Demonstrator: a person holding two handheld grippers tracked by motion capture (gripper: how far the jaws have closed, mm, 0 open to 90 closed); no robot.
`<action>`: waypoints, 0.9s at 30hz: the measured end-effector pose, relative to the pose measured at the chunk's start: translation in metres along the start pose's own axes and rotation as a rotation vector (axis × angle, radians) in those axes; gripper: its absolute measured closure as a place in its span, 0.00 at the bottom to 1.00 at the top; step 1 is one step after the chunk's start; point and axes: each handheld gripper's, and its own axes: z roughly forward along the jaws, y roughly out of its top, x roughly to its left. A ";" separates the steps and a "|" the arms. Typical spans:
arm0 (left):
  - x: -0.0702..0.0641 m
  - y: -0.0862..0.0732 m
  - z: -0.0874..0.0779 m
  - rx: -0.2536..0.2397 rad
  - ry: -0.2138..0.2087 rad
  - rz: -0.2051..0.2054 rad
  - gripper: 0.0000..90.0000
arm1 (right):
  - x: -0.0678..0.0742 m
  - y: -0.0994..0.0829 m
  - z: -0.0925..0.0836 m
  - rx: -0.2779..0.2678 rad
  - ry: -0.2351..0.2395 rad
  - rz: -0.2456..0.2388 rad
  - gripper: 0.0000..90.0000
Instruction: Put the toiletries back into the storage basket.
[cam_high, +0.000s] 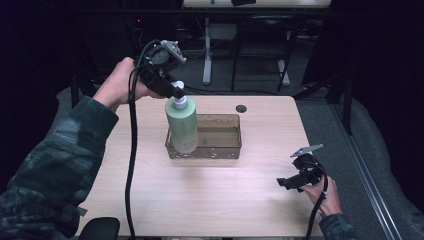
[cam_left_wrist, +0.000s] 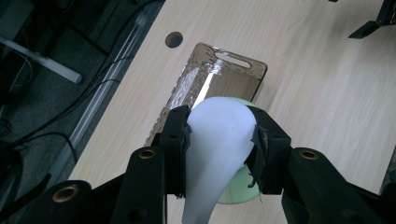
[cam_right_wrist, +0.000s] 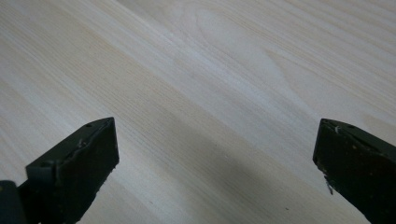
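So the left gripper (cam_high: 176, 93) is clamped on the white pump head (cam_left_wrist: 219, 140) of a pale green bottle (cam_high: 182, 125), just left of centre in the high view. The bottle hangs upright with its base at the left end of a clear brownish tray (cam_high: 220, 137), looks like it's in or just above it, can't quite tell if it's touching the tray floor.

The right gripper (cam_high: 295, 181) sits down at the lower right over bare counter (cam_high: 220, 200), jaws wide apart, nothing in them.

My take on doing this bit well: the grip is only on the pump top, so the heavy body can swing. Keep the move straight up or down, slow, no sideways yank until the base clears the tray wall, otherwise it'll catch the rim and drag the tray along. Keeping the squeeze steady matters too, that smooth pump head looks like it could slip. The free gripper could hold the tray's far end if it starts to shift.
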 end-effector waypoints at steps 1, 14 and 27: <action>0.001 0.001 -0.001 0.008 0.003 -0.003 0.70 | 0.000 0.000 0.000 0.001 -0.002 -0.002 0.00; 0.018 0.005 0.001 0.013 0.038 -0.040 0.70 | -0.001 0.000 0.000 0.000 -0.002 -0.002 0.00; 0.031 0.005 0.011 0.027 0.064 -0.077 0.70 | -0.001 0.000 0.000 0.002 -0.003 -0.004 0.00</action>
